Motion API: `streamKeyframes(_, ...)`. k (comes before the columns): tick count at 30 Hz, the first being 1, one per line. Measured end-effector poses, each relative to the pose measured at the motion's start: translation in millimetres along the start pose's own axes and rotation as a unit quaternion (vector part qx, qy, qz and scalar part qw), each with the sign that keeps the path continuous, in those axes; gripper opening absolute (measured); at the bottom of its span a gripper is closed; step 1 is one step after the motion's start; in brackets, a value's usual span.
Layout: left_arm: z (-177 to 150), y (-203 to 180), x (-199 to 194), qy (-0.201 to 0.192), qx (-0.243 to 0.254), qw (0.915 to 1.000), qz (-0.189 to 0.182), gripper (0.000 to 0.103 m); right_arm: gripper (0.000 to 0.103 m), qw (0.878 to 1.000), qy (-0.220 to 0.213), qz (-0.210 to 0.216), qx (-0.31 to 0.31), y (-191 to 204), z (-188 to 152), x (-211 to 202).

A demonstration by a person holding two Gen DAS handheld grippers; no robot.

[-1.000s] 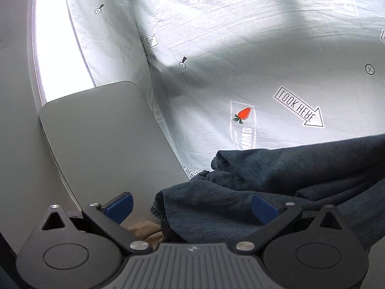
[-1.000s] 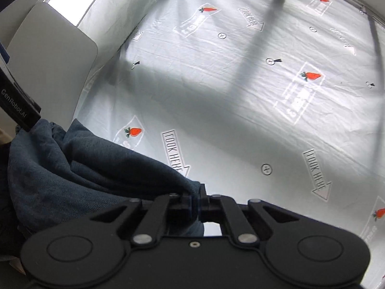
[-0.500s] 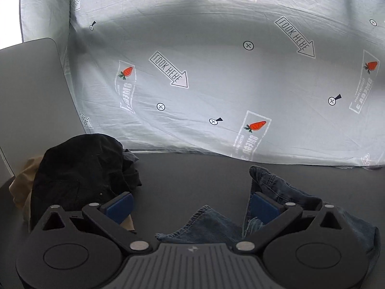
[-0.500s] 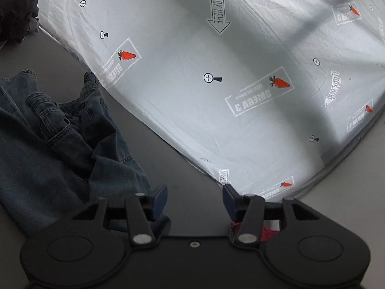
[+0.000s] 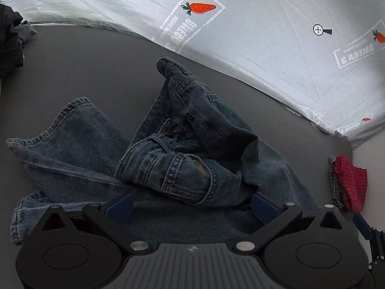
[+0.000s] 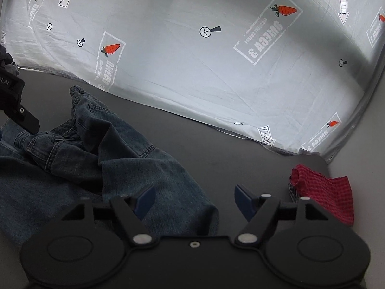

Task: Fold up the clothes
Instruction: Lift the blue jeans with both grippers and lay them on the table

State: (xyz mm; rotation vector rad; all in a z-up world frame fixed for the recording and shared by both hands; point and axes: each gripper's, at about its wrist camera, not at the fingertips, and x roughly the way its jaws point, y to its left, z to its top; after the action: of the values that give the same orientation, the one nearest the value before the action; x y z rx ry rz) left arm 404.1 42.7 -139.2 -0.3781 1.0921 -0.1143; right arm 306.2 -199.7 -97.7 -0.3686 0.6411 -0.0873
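A pair of blue jeans (image 5: 182,149) lies crumpled on the dark grey table (image 5: 91,67), waistband bunched in the middle and a leg hem at the left. My left gripper (image 5: 191,208) is open and hovers just above the jeans, empty. In the right wrist view the jeans (image 6: 115,159) lie at the left. My right gripper (image 6: 194,203) is open and empty, above the jeans' right edge and the bare table (image 6: 216,149). The left gripper's body (image 6: 14,106) shows at the left edge there.
A red waffle cloth (image 6: 324,197) lies at the table's right edge; it also shows in the left wrist view (image 5: 351,185). A dark pile of clothes (image 5: 9,43) sits at the far left. A white printed sheet (image 6: 216,60) hangs behind the table.
My right gripper let go of the jeans and opened. The jeans dropped from the air onto the table. Both grippers moved down over them.
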Motion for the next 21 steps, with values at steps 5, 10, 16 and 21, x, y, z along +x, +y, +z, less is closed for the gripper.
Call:
streamKeyframes(5,23,0,40,0.035,0.000,0.9987,0.037,0.103,0.074,1.000,0.003,0.022,0.012,14,5,18)
streamKeyframes(10,31,6,53,0.033,-0.012,0.9975,0.062,0.102,0.074,0.998,0.010,0.057,0.012,23,4,33)
streamKeyframes(16,27,17,64,0.030,-0.036,0.9967,0.066,0.102,0.075,0.997,-0.005,0.074,-0.026,33,17,47)
streamKeyframes(21,22,24,70,0.020,-0.071,0.9956,0.058,0.097,0.075,0.993,-0.042,0.043,-0.106,45,32,56)
